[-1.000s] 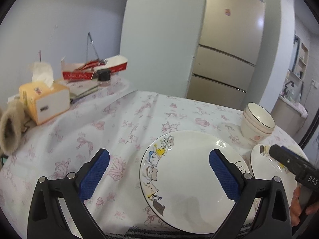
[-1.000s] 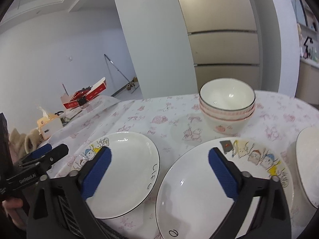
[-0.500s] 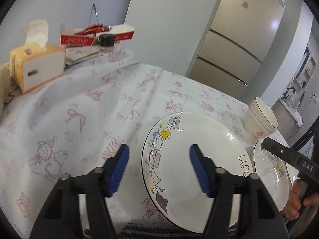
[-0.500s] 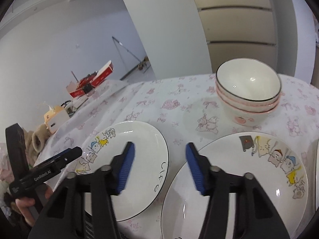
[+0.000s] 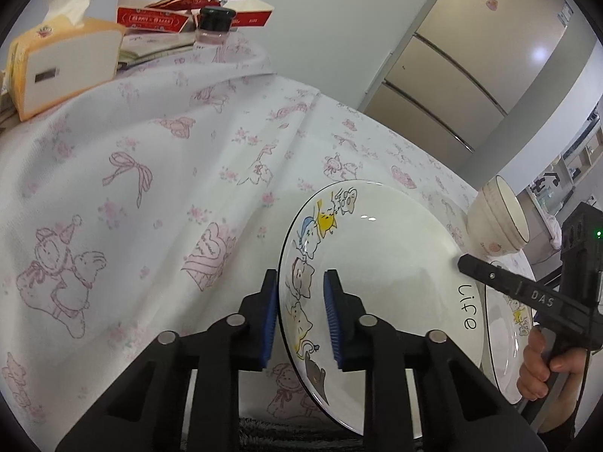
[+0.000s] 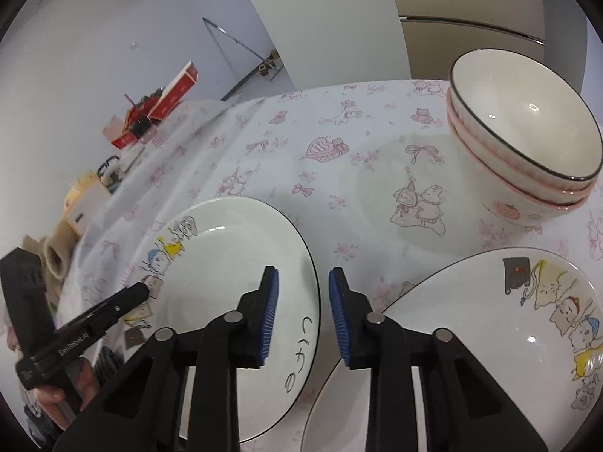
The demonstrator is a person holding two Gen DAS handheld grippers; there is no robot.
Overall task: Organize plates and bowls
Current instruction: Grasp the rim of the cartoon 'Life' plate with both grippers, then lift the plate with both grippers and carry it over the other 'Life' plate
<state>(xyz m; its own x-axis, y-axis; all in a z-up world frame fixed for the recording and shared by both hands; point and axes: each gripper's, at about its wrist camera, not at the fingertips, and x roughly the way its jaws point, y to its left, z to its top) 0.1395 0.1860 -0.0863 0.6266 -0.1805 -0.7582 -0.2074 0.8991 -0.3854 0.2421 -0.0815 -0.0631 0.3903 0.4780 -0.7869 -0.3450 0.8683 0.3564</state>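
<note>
Since a second ago we have brought both pairs of jaws in from wide open, and both are closing at this moment. Our left gripper [image 5: 300, 314] now straddles the left rim of the near plate [image 5: 380, 263], the one with the cartoon cats and the word "life": one blue pad sits outside the edge, the other over the painted cats, and whether they press on the rim yet we cannot tell. Our right gripper [image 6: 303, 314] has swung over to the same plate's right rim [image 6: 241, 263], by the lettering; the rim runs through the gap between its pads, and no contact shows there. Both views also look more steeply down on the cloth than before. The near plate is empty and lies flat on the pink-printed tablecloth [image 5: 150, 173]. A second cat plate [image 6: 471, 320], also empty, lies just beside it on the right, with the right gripper's outer finger over the narrow strip between them. Behind it stands a stack of bowls [image 6: 527, 139] nested one in another, the top one empty. At the far left end of the table sit a tissue box [image 5: 64, 60], a small dark-lidded jar [image 5: 213, 24] and an open red carton [image 5: 181, 17], well apart from the plates. A beige fridge [image 5: 471, 64] stands beyond the table.
</note>
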